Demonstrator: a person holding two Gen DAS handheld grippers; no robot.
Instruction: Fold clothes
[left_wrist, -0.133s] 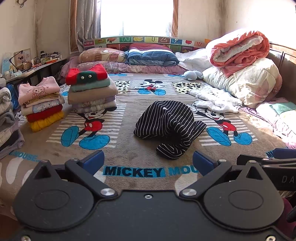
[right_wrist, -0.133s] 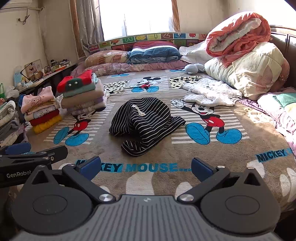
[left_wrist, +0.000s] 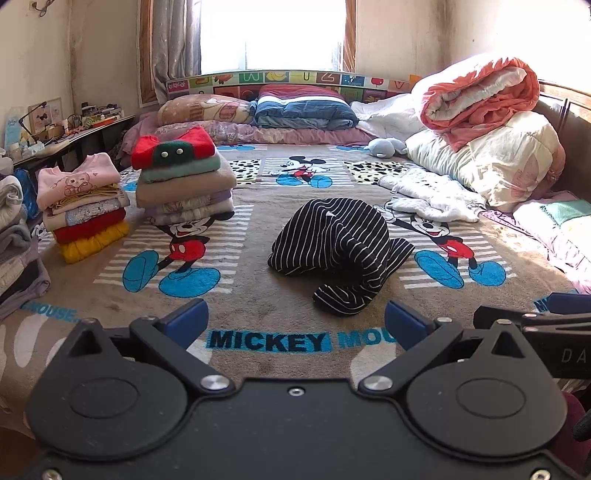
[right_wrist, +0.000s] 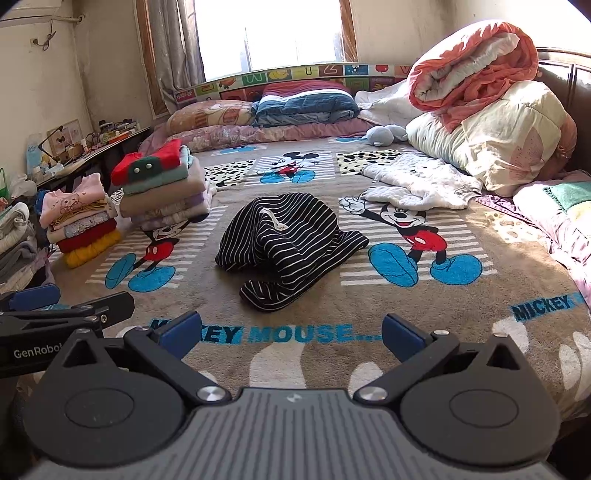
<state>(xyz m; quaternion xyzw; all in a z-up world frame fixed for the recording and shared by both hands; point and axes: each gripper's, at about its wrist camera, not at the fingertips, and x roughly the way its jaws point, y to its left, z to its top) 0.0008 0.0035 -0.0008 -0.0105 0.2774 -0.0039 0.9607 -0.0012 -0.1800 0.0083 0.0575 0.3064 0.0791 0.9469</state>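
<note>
Both the left hand-held gripper (left_wrist: 295, 323) and right hand-held gripper (right_wrist: 290, 332) hover with jaws wide apart and empty, short of the crumpled striped garment (left_wrist: 338, 249) mid-bed. Two folded stacks (left_wrist: 184, 181) look finished; the striped piece and a white garment (left_wrist: 432, 195) remain unfolded

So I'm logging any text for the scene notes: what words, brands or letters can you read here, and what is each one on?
"MICKEY MOUSE...": blanket, along its near edge.
"MICKEY": again at the blanket's right edge.
"GenRobot", last letter cut off: side of the left gripper.
"DA", cut off: side of the right gripper.
"U", "Z": alphabet panel behind the pillows.
Desk items' labels: too small to read.
</note>
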